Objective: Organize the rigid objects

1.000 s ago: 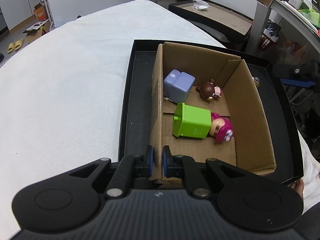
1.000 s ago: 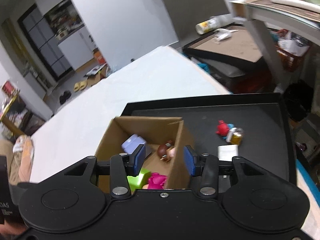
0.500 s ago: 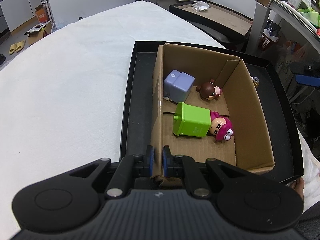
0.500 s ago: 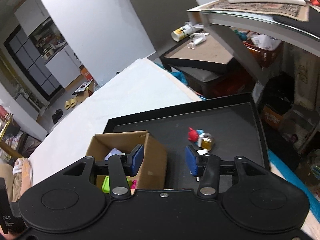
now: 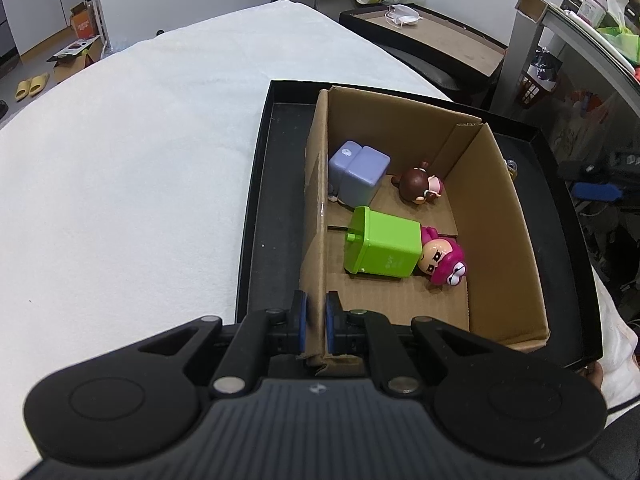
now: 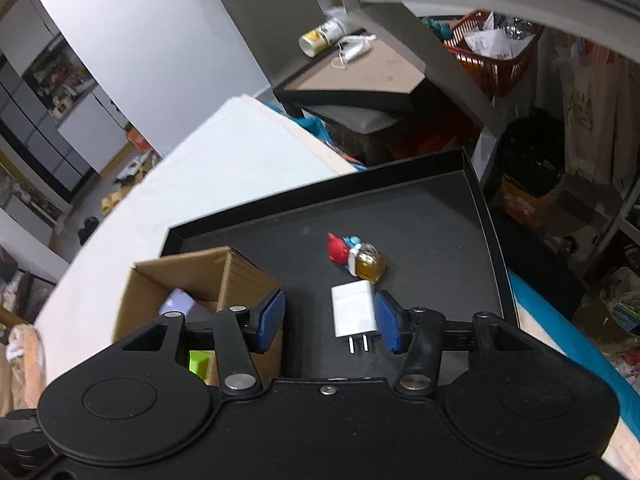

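A cardboard box (image 5: 500, 216) stands in a black tray (image 5: 272, 184). In it lie a lilac block (image 5: 358, 172), a brown-haired figurine (image 5: 418, 186), a green block (image 5: 382, 246) and a pink figurine (image 5: 442, 262). My left gripper (image 5: 314, 320) is shut on the box's near left wall. My right gripper (image 6: 330, 322) is open above the tray (image 6: 432, 216), right of the box (image 6: 240, 276). A white plug adapter (image 6: 354, 310) lies between its fingers' line, below them. A red toy (image 6: 340, 248) and a small amber bottle (image 6: 370, 266) lie beyond it.
The tray sits on a white cloth-covered table (image 5: 140, 152). Past the table's far edge stand a low dark table (image 5: 424, 36) with a cup and a mask, and a grey shelf (image 6: 440, 4) with a red basket (image 6: 492, 56). The blue mat edge (image 6: 560, 320) lies right of the tray.
My right gripper has swung right and forward, from above the box to above the tray's bare part, and the white adapter has come between its fingers. My left gripper keeps its hold on the box.
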`<action>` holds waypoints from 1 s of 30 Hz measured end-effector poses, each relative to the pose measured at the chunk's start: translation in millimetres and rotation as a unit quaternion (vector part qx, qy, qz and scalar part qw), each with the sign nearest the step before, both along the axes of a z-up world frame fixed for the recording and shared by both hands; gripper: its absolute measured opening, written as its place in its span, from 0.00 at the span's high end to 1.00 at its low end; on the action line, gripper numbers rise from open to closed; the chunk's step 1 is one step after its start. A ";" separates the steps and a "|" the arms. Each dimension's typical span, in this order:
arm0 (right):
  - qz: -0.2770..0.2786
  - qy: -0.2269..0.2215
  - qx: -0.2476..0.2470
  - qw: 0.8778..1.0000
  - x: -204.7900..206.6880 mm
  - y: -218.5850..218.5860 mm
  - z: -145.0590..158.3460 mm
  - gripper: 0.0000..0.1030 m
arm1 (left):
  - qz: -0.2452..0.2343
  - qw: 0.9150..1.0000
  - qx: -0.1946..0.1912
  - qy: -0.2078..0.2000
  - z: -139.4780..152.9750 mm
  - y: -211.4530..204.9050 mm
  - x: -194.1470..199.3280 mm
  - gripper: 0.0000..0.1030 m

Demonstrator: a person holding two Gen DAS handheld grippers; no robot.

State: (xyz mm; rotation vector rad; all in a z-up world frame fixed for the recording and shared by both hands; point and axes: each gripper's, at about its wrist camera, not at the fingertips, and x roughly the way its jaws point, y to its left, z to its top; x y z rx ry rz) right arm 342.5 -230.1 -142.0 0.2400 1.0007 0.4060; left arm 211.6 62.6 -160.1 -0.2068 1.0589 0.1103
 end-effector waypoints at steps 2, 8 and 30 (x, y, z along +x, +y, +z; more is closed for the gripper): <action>0.004 0.007 -0.013 1.000 2.6 5.2 -6.6 0.51 | 0.002 1.000 -0.004 -0.001 -0.1 1.2 -0.3 0.91; 0.016 0.028 -0.051 0.998 11.5 22.3 -29.3 0.51 | 0.002 1.000 -0.014 -0.004 0.0 4.7 -1.3 0.91; 0.044 0.051 -0.123 0.990 19.0 55.6 -78.8 0.64 | -0.002 1.000 -0.019 -0.004 -0.8 5.4 -0.9 0.91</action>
